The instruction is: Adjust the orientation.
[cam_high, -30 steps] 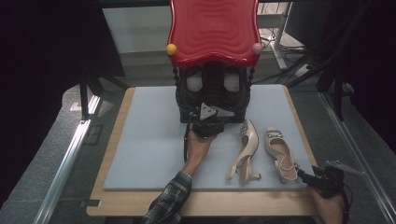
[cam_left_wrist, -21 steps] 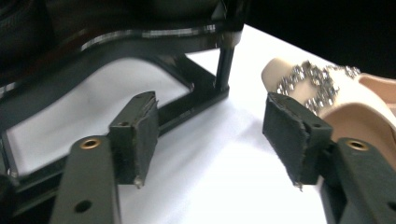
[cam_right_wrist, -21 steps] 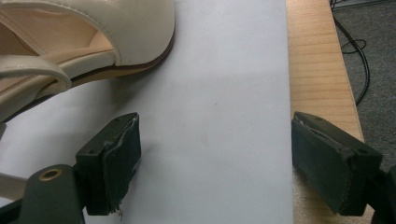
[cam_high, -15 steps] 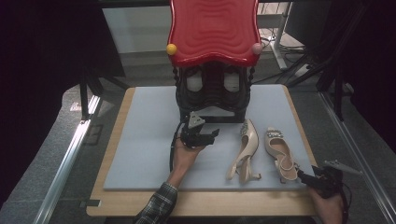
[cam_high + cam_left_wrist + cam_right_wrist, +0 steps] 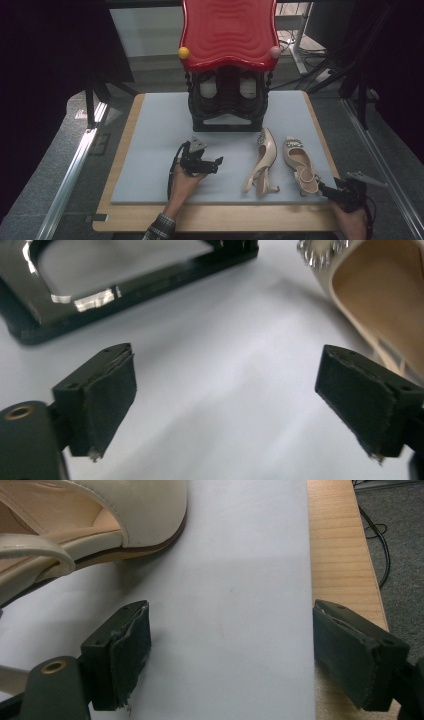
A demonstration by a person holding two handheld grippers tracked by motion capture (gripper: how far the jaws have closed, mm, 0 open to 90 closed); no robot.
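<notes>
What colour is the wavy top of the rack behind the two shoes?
Glossy red top, with a yellow ball at one corner; clearest in the high view.

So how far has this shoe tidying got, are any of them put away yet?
Two pale shoes already sit in the black rack under its red top. In hand: nothing. The left gripper, whose jaws have just been opening, is empty over the mat, and the right gripper waits open near the heel of the right sandal. Left to do, probably: that sandal and the left sandal lie on the grey mat.
</notes>
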